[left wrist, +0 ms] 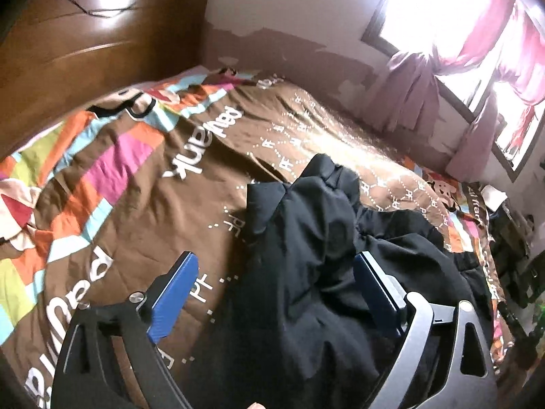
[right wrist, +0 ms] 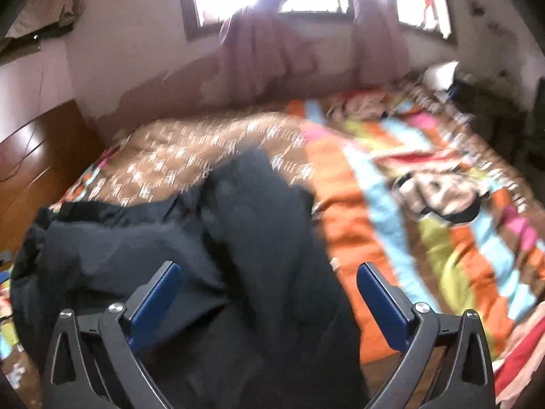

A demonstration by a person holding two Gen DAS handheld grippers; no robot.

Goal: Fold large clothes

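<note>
A large black garment [left wrist: 306, 255] lies rumpled on a bed with a brown and striped quilt [left wrist: 136, 177]. My left gripper [left wrist: 276, 266] is open, its blue-padded jaws wide apart above the garment's left part, holding nothing. In the right wrist view the same black garment [right wrist: 204, 238] spreads from the left edge to the middle of the quilt [right wrist: 425, 221]. My right gripper [right wrist: 269, 276] is open above the garment's right part and holds nothing. The right wrist view is blurred by motion.
A wooden headboard [left wrist: 85, 34] stands at one end of the bed. A window with pink curtains [left wrist: 477, 34] is behind the bed's far side; it also shows in the right wrist view [right wrist: 289, 17]. Dark clutter [left wrist: 514, 255] sits past the bed's far corner.
</note>
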